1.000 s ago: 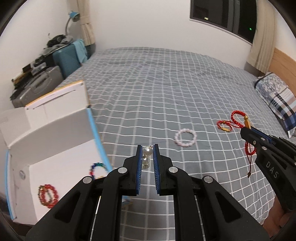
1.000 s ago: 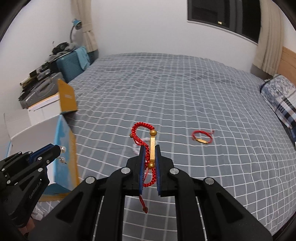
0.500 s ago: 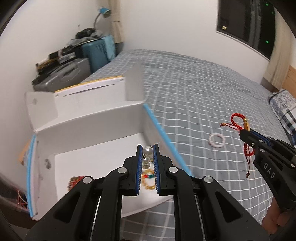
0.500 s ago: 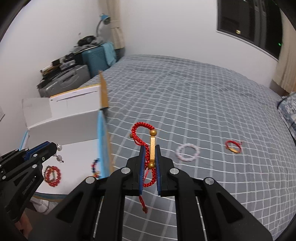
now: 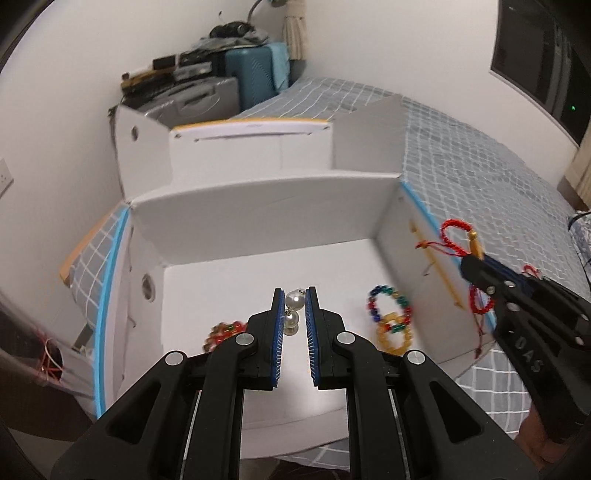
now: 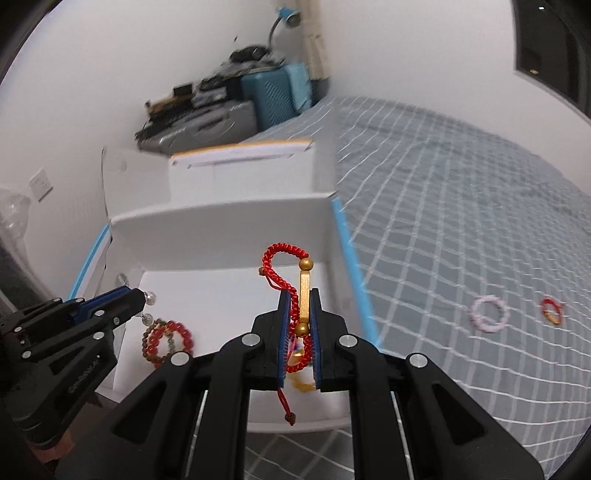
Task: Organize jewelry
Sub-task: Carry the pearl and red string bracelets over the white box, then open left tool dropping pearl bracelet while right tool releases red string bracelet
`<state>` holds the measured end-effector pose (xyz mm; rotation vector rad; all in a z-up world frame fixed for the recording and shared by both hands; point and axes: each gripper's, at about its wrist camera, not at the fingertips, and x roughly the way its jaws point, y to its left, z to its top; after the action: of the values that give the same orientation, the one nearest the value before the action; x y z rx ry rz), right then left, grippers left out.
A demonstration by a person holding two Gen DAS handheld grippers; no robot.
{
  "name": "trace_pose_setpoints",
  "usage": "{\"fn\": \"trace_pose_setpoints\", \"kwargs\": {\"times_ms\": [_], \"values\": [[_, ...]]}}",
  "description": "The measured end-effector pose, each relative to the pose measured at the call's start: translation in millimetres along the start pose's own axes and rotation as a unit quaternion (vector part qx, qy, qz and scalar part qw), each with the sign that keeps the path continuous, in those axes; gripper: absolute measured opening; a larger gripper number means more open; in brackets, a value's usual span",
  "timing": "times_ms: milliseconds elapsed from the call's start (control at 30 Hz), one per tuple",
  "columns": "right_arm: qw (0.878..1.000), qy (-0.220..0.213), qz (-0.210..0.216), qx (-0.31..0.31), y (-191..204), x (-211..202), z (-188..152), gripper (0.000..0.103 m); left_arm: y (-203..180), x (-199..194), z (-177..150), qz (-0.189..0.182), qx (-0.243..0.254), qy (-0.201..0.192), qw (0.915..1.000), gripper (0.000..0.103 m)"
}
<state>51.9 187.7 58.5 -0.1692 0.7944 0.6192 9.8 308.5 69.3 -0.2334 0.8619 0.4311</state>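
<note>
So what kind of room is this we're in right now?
Most likely a bedroom at home: a bed with a grey checked cover fills most of the view, a blue suitcase stands against the wall, and a desk lamp sits behind it.

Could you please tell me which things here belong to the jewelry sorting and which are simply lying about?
Part of the job:
- pearl earrings in the left tool
- red cord bracelet in the right tool
- white box
- beaded bracelets inside it
- pink bracelet on the bed

Lying about:
- blue suitcase
- desk lamp

box (image 5: pixel 258 218) open-topped, walls around, bracelets (image 5: pixel 391 317) inside
</note>
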Motion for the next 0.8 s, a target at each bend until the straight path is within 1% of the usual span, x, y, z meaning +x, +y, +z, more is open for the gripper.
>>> {"fn": "trace_pose_setpoints", "kwargs": {"times_ms": [133, 233, 300, 333, 533, 667, 800], "values": [[0.999, 0.039, 0.016, 0.010, 8, 31, -2, 0.009, 17, 15, -9, 0.011, -0.011, 0.018, 0.9997, 0.011], [0.998, 0.065, 0.011, 0.008, 13, 51, -5, 0.009, 26, 32, -13, 0.014, -0.020, 0.039, 0.9989, 0.011], [0.996, 0.088, 0.016, 0.013, 13, 63, -7, 0.009, 30, 41, -16, 0.017, -0.023, 0.051, 0.9983, 0.011], [0.995, 0.093, 0.016, 0.012, 14, 66, -8, 0.009, 30, 45, -18, 0.018, -0.024, 0.056, 0.9980, 0.011], [0.993, 0.118, 0.007, 0.006, 19, 79, -13, 0.009, 35, 56, -21, 0.022, -0.030, 0.081, 0.9960, 0.011], [0.993, 0.119, 0.010, 0.008, 19, 80, -16, 0.010, 37, 55, -21, 0.026, -0.029, 0.080, 0.9960, 0.011], [0.993, 0.115, 0.012, 0.011, 20, 81, -14, 0.012, 38, 56, -21, 0.019, -0.032, 0.084, 0.9957, 0.011]]}}
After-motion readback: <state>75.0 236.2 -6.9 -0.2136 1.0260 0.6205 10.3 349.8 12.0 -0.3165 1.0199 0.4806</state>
